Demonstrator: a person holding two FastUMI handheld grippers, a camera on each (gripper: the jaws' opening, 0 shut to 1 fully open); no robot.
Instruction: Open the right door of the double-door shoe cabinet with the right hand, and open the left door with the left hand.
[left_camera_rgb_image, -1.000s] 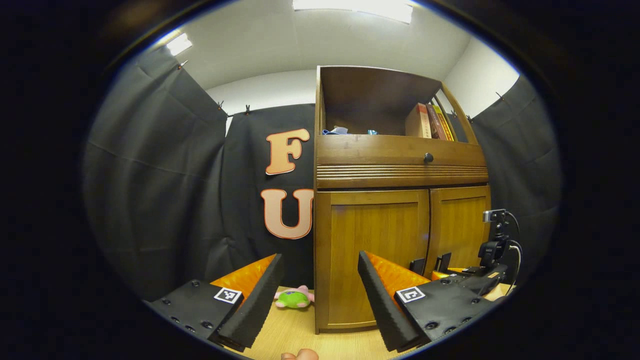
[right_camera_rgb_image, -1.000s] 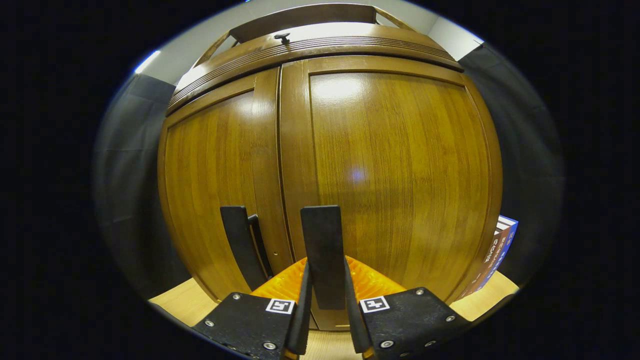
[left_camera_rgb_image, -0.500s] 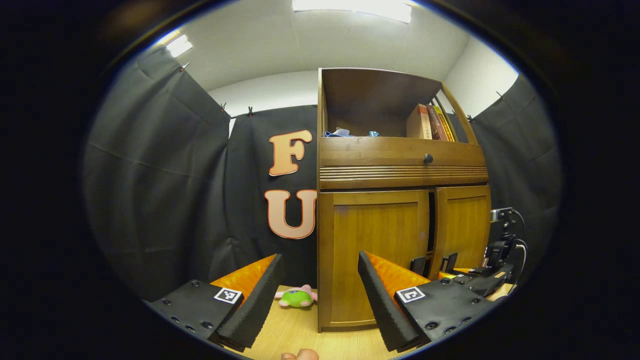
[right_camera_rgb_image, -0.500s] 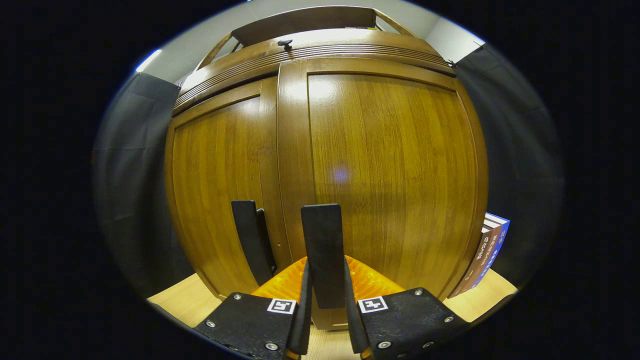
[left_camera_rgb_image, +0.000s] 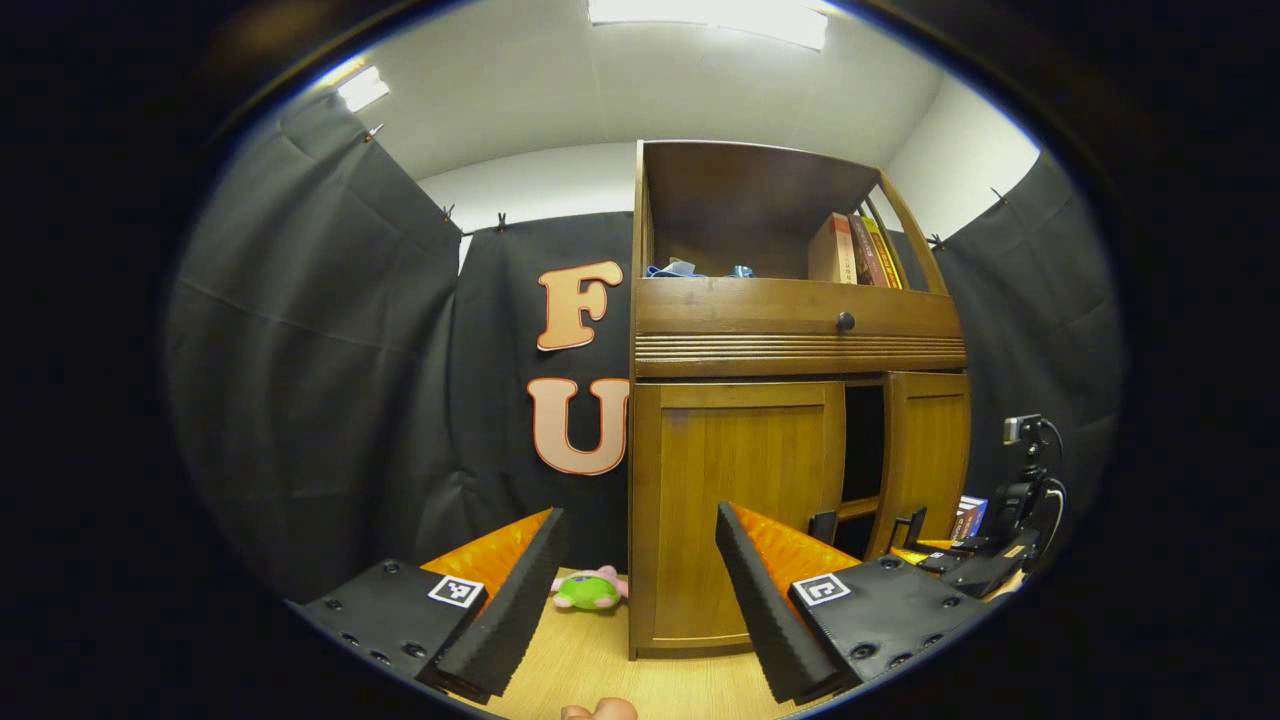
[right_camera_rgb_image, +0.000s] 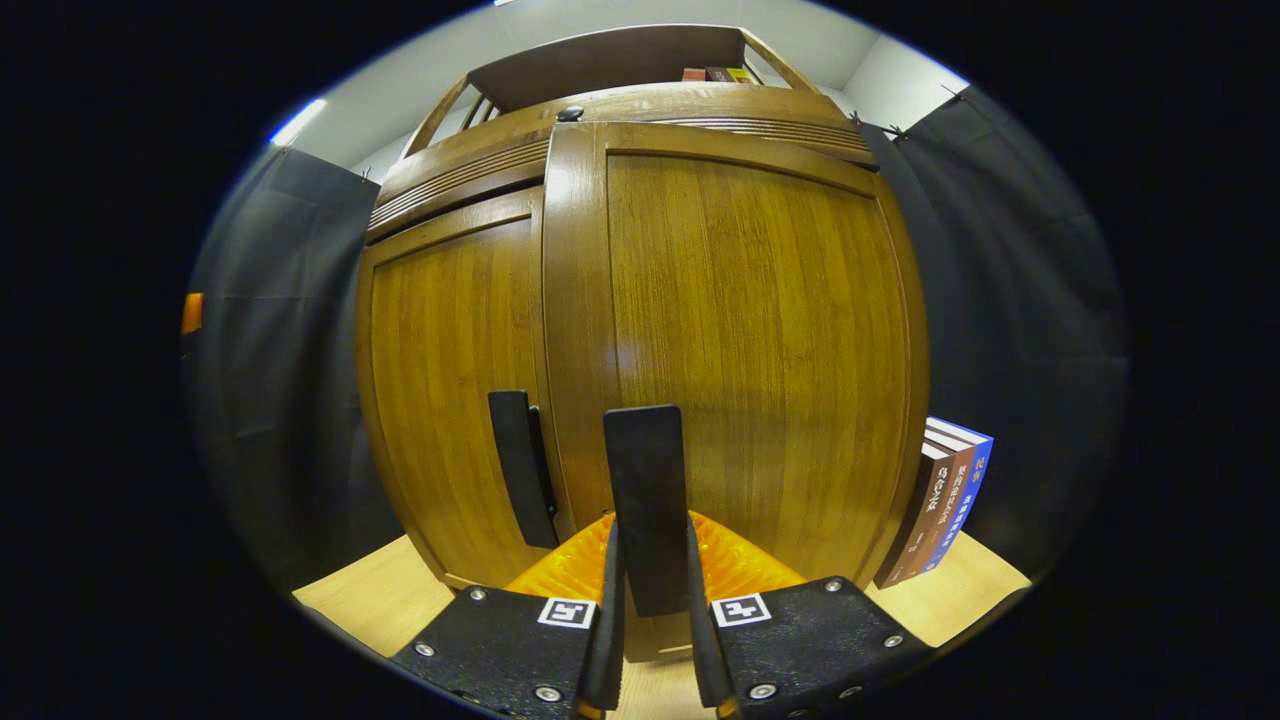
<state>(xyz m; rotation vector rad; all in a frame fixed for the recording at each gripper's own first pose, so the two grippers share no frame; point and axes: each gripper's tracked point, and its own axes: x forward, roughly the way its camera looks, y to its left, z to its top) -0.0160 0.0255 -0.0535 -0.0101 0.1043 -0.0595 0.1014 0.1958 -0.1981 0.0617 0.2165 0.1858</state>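
Note:
The wooden shoe cabinet (left_camera_rgb_image: 800, 340) stands on a light wood surface. Its left door (left_camera_rgb_image: 740, 510) is closed. Its right door (left_camera_rgb_image: 930, 460) is swung partly out, leaving a dark gap (left_camera_rgb_image: 862, 450) between the two. In the right gripper view the right door (right_camera_rgb_image: 760, 340) looms close and my right gripper (right_camera_rgb_image: 582, 470) is shut on its free edge, one finger in front and one behind. That gripper (left_camera_rgb_image: 870, 525) also shows low at the gap in the left gripper view. My left gripper (left_camera_rgb_image: 635, 560) hangs open and holds nothing, well short of the left door.
A green and pink plush toy (left_camera_rgb_image: 590, 590) lies left of the cabinet's foot. Books (right_camera_rgb_image: 945, 500) stand against its right side. Above the doors sit a drawer with a dark knob (left_camera_rgb_image: 846, 321) and an open shelf holding books (left_camera_rgb_image: 860, 250). Black cloth walls surround the booth.
The right door has swung outward with my right gripper on its edge, and the gap between the doors has widened from a slit to a dark opening. The left gripper has barely moved.

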